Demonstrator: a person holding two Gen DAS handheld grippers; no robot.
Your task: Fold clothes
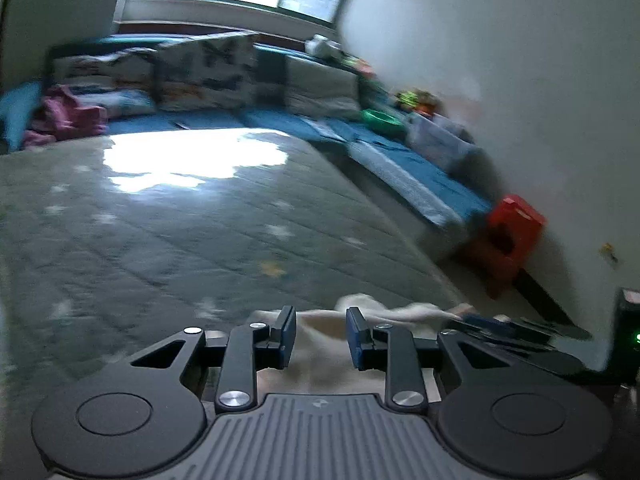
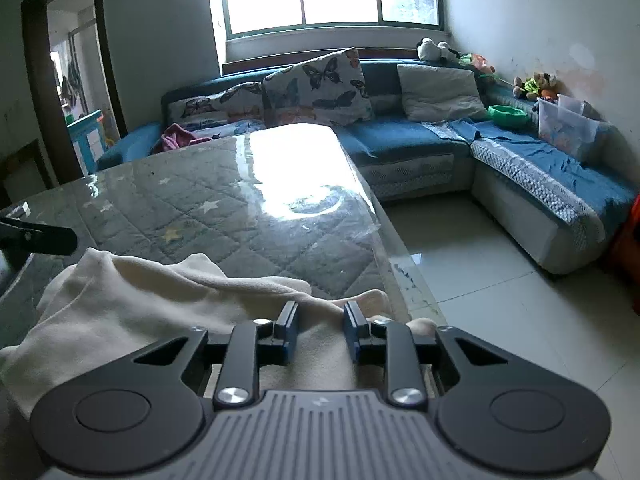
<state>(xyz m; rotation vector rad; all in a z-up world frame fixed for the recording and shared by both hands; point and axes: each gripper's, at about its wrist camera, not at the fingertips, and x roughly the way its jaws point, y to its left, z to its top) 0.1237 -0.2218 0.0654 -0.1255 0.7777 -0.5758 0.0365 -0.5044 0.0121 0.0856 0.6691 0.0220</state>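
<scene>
A cream-white garment (image 2: 132,300) lies rumpled on the near end of a table with a grey quilted star cover under clear plastic (image 2: 224,208). My right gripper (image 2: 320,316) is open, its jaws apart just above the garment's right part near the table's right edge. My left gripper (image 1: 321,322) is open too, with the cream garment (image 1: 320,344) below and between its jaws. The left wrist view is motion-blurred. The right gripper shows in the left wrist view (image 1: 500,326) at the right, and the left one's tip shows in the right wrist view (image 2: 40,238) at the far left.
A blue corner sofa (image 2: 420,136) with butterfly cushions, a pink cloth (image 2: 178,138), a green bowl (image 2: 507,115), a clear plastic box and toys stands beyond the table. A red stool (image 1: 508,240) is by the right wall. Tiled floor (image 2: 480,264) lies right of the table.
</scene>
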